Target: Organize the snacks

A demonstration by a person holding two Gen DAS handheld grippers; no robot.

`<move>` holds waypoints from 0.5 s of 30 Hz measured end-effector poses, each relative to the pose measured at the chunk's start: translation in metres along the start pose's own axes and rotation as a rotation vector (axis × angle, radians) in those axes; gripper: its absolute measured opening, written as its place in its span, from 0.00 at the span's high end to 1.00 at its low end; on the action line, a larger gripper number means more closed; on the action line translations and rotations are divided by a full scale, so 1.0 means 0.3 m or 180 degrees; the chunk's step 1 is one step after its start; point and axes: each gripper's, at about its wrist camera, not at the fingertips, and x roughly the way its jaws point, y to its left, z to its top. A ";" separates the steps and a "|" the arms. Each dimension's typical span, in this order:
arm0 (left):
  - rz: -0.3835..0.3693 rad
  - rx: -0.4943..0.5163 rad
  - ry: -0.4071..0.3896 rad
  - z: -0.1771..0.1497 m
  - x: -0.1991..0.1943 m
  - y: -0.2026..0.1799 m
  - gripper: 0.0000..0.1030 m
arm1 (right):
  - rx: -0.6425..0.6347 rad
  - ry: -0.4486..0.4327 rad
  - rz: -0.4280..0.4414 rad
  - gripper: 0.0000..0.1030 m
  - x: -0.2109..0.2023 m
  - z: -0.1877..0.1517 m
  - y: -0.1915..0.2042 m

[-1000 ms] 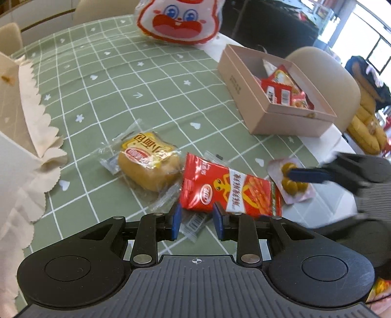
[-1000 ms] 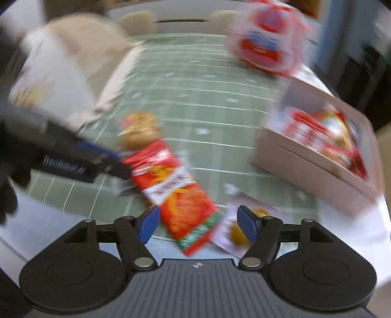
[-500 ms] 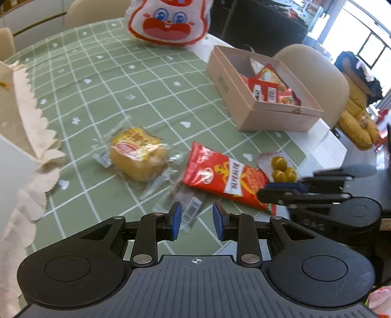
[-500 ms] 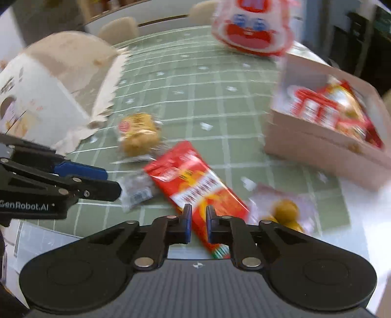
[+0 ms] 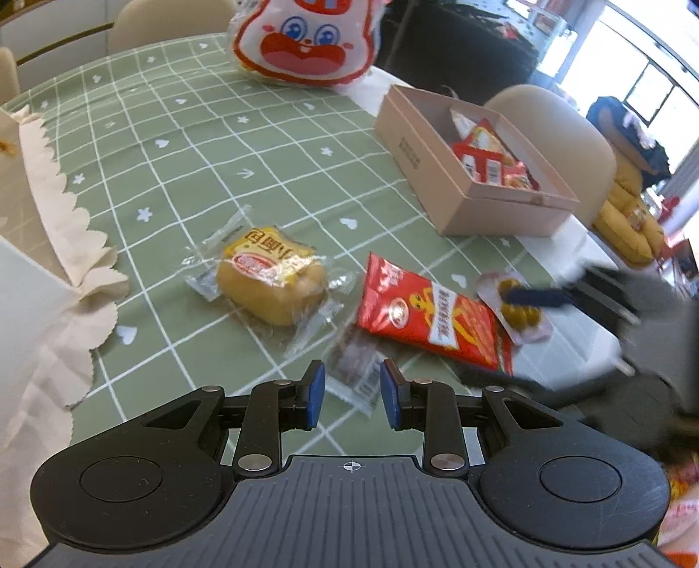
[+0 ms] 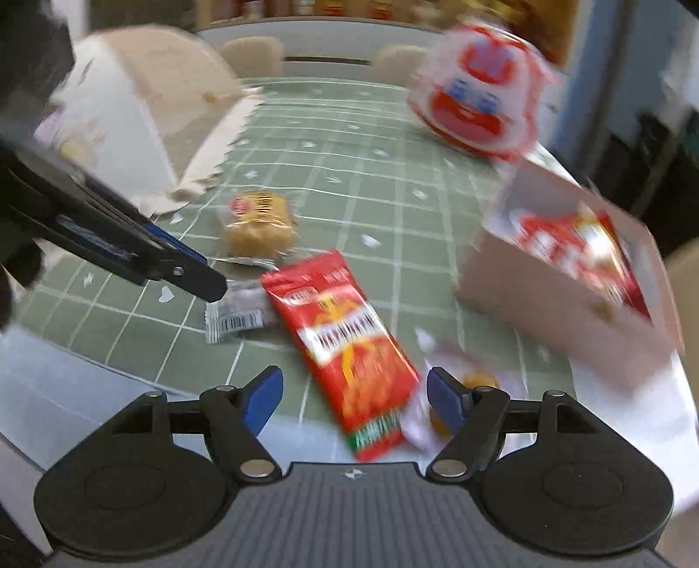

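On the green checked tablecloth (image 5: pixel 183 144) lie a red snack packet (image 5: pixel 432 314) (image 6: pixel 345 345), a yellow bun in clear wrap (image 5: pixel 271 279) (image 6: pixel 260 223), a small barcode packet (image 5: pixel 354 371) (image 6: pixel 238 312) and a pink packet of yellow-green balls (image 5: pixel 520 306) (image 6: pixel 476 384). My left gripper (image 5: pixel 351 393) (image 6: pixel 205 275) hovers just short of the barcode packet, jaws partly apart and gripping nothing. The right gripper (image 6: pixel 354 397) (image 5: pixel 485 336) is opening; the red packet's near end lies between its jaws, untouched by the pads.
An open pink box (image 5: pixel 437 174) (image 6: pixel 546 297) with red packets inside stands at the back right. A rabbit-face bag (image 5: pixel 306 39) (image 6: pixel 476 100) sits at the far edge. A white scalloped paper bag (image 5: pixel 39 244) (image 6: pixel 144 131) fills the left. Beige chairs (image 5: pixel 563 126) ring the table.
The right gripper's jaws were apart, then shut half a second ago, and now stand wide around the red packet's near end. The left gripper has hardly moved.
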 end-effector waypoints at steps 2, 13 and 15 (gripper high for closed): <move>-0.0041 0.0059 0.0019 -0.016 -0.020 -0.007 0.69 | -0.0099 -0.0051 0.0080 0.29 0.050 0.022 -0.012; 0.0024 0.0164 -0.0014 -0.007 -0.010 -0.018 0.69 | 0.1344 0.0086 0.0395 0.47 0.001 -0.040 -0.110; -0.0002 0.0275 -0.0005 0.011 0.020 -0.043 0.69 | 0.1619 0.0028 0.0324 0.47 -0.064 -0.089 -0.131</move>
